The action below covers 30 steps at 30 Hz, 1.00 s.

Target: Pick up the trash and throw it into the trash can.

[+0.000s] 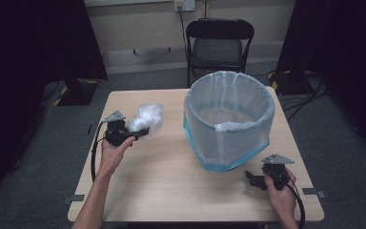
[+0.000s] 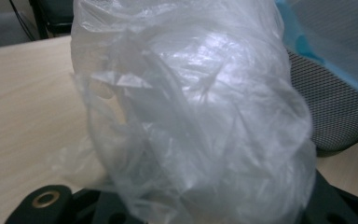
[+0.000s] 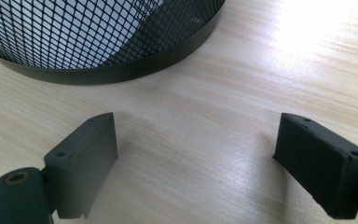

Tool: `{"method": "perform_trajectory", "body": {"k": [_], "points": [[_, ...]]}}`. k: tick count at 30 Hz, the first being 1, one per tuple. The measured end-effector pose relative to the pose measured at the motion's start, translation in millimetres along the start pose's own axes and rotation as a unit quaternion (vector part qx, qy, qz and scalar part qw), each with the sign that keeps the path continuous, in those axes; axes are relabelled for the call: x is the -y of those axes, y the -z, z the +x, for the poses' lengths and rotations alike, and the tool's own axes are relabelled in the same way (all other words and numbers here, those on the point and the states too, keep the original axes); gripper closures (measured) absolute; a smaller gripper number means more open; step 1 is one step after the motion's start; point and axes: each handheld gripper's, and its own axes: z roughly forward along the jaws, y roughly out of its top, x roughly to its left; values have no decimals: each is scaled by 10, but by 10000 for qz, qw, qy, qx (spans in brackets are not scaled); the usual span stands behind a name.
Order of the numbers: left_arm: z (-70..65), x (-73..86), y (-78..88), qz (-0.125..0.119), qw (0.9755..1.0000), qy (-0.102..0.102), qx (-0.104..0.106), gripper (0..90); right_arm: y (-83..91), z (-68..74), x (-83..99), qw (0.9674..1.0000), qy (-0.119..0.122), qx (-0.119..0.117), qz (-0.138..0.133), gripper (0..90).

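A crumpled clear plastic bag [image 1: 147, 117] hangs above the left side of the wooden table [image 1: 171, 186], with my left gripper [image 1: 140, 132] shut on it. In the left gripper view the bag [image 2: 191, 116] bulges up close and hides the jaws. A black mesh waste bin [image 1: 228, 119] with a pale blue liner folded over its rim stands at the table's middle right. My right gripper [image 1: 252, 180] rests low near the front right corner, just in front of the bin's base [image 3: 98, 37]. It is open [image 3: 196, 144], with bare wood between its fingers.
A black folding chair [image 1: 218, 45] stands behind the table's far edge. Cables lie on the floor at the right [image 1: 300, 95]. The bin's mesh wall [image 2: 335, 107] is close to the right of the held bag.
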Motion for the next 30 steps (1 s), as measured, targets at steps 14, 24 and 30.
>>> {"method": "perform_trajectory", "body": {"k": [14, 24, 30], "points": [[-202, -355, 211, -572, 9980, -265, 75, 629, 0, 0, 0, 10000, -3, 1, -1, 121], [-331, -665, 415, -1020, 9937, -445, 119, 629, 0, 0, 0, 10000, 0, 0, 0, 122], [-394, -709, 511, -1217, 9914, -465, 132, 629, 0, 0, 0, 10000, -2, 0, -1, 121]]}}
